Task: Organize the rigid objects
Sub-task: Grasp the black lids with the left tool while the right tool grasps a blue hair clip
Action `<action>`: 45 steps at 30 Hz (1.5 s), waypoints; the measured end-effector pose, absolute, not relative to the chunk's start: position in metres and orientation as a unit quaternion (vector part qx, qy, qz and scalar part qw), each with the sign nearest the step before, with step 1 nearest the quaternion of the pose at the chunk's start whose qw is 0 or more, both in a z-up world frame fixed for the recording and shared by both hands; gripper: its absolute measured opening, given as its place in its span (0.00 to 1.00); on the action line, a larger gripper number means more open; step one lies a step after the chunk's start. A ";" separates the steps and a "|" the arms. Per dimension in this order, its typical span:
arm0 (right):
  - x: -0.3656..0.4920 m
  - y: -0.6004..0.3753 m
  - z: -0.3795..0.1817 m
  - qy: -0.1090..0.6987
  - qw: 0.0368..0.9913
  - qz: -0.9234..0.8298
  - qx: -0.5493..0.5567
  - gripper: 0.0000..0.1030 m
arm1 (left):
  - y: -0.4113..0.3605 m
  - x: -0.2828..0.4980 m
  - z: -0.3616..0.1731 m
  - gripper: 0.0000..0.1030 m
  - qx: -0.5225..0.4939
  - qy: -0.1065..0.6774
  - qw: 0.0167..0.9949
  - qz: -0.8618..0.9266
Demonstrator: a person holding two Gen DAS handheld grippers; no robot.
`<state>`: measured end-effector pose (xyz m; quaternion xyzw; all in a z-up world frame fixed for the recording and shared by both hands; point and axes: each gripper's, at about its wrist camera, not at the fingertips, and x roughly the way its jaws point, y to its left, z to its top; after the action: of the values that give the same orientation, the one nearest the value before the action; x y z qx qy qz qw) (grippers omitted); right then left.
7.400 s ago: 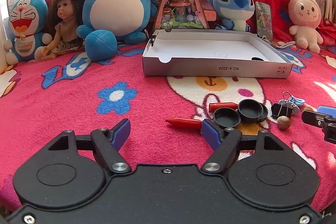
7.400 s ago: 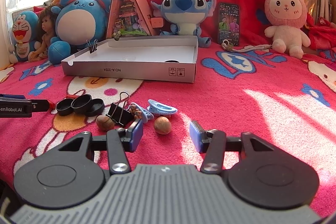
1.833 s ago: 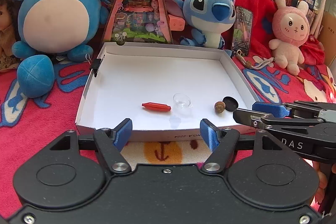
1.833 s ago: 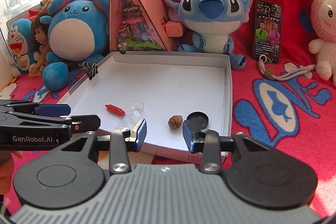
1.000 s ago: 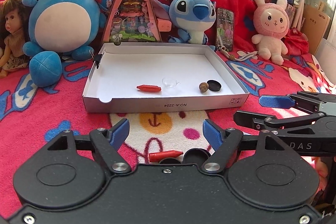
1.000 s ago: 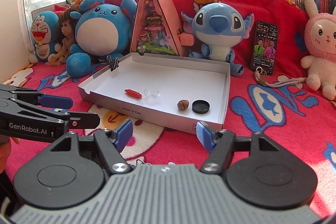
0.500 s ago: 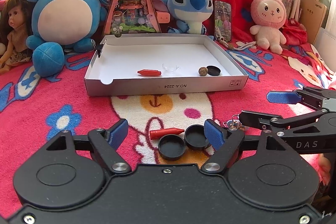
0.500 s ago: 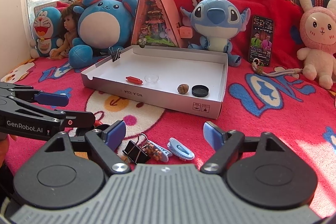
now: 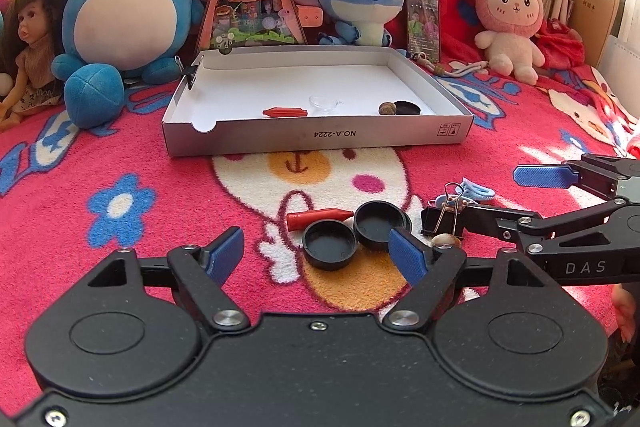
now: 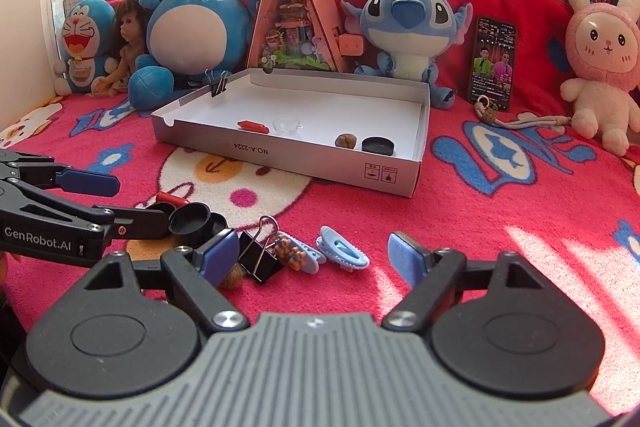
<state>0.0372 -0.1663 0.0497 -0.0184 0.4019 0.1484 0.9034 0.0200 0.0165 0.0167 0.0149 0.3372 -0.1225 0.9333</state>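
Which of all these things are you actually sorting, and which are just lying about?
Part of the job:
shallow white cardboard box
red crayon-like stick
two black round caps
black binder clip
blue hair clips
brown nut
left tool and right tool, both open

Just lying about:
blue Stitch plush
pink bunny plush
smartphone

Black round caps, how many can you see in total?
3: one black cap inside the white box, two more overlapping on the blanket. Others may be hidden.
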 end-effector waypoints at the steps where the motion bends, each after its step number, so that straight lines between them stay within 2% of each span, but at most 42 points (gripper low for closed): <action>1: 0.036 -0.165 0.049 0.402 0.903 0.148 -0.021 0.86 | 0.017 0.020 0.016 0.75 0.015 0.337 0.933 -0.123; 5: 0.033 -0.164 0.048 0.401 0.904 0.147 -0.028 0.86 | 0.018 0.017 0.015 0.67 0.017 0.338 0.933 -0.123; 9: 0.032 -0.167 0.049 0.398 0.907 0.137 -0.032 0.86 | 0.019 0.015 0.015 0.45 0.023 0.347 0.930 -0.123; 12: 0.034 -0.172 0.051 0.400 0.908 0.123 -0.034 0.86 | 0.019 0.014 0.014 0.40 0.023 0.351 0.927 -0.131; 14: 0.037 -0.175 0.050 0.411 0.904 0.111 -0.036 0.82 | 0.017 0.014 0.013 0.37 0.024 0.351 0.927 -0.133; 17: 0.040 -0.178 0.046 0.427 0.899 0.092 -0.037 0.69 | 0.013 0.015 0.011 0.33 0.026 0.350 0.927 -0.135; 19: 0.040 -0.178 0.044 0.433 0.896 0.088 -0.038 0.61 | 0.010 0.017 0.009 0.31 0.026 0.350 0.927 -0.135; 22: 0.041 -0.176 0.040 0.437 0.894 0.087 -0.049 0.57 | 0.007 0.019 0.007 0.29 0.031 0.349 0.928 -0.128; 32: 0.055 -0.180 0.031 0.446 0.892 0.055 -0.038 0.55 | 0.006 0.023 0.008 0.29 0.031 0.341 0.932 -0.123; 38: 0.061 -0.182 0.030 0.442 0.895 0.009 -0.063 0.56 | 0.011 0.027 0.008 0.29 -0.002 0.346 0.929 -0.134; 45: 0.056 -0.184 0.039 0.436 0.898 0.042 -0.024 0.56 | 0.006 0.025 0.008 0.29 0.013 0.334 0.933 -0.131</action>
<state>0.0556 -0.1844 0.0391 -0.0244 0.4364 0.0422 0.8985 0.0251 0.0063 0.0082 0.0127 0.3337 -0.1314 0.9334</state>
